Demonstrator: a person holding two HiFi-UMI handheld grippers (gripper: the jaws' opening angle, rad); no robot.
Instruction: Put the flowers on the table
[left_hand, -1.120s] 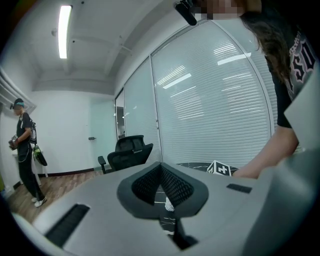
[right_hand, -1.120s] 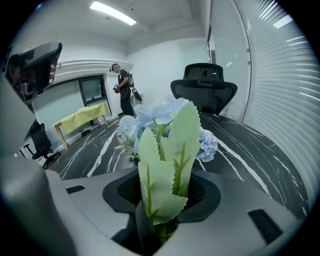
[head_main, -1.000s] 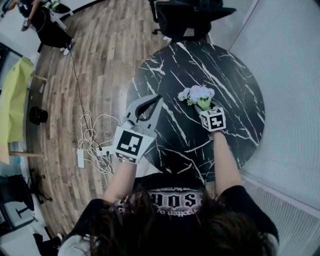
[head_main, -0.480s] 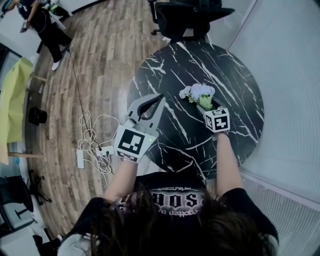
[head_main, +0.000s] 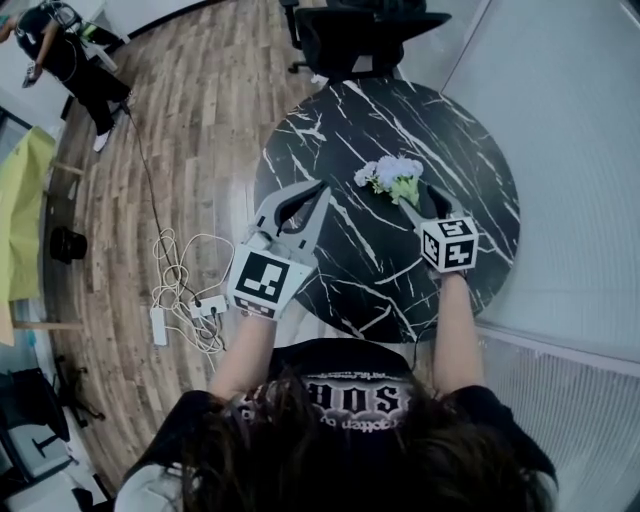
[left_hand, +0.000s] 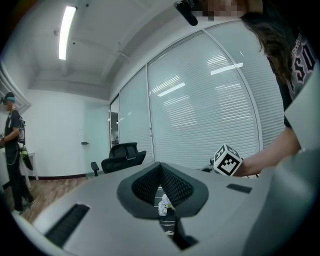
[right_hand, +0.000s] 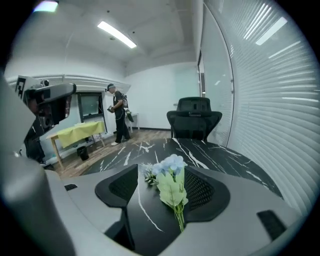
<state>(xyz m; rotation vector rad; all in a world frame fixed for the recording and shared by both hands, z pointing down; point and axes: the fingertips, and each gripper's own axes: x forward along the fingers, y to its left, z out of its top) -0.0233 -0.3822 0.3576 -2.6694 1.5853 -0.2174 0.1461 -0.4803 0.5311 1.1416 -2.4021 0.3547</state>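
Right tongs (head_main: 419, 205): jaws just opened, now spread wide and drawn back, pinching nothing.
Blue artificial flowers (head_main: 392, 178): clamped a second ago, now lying loose on the black marble worktop (head_main: 440, 130).
Left tongs (head_main: 320, 188): pressed together, empty.
Placement looks complete.

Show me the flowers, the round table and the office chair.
flowers (head_main: 394, 173), head view, pale blue blooms.
round table (head_main: 470, 160), head view, bare dark marbled top.
office chair (head_main: 365, 25), head view, black backrest.
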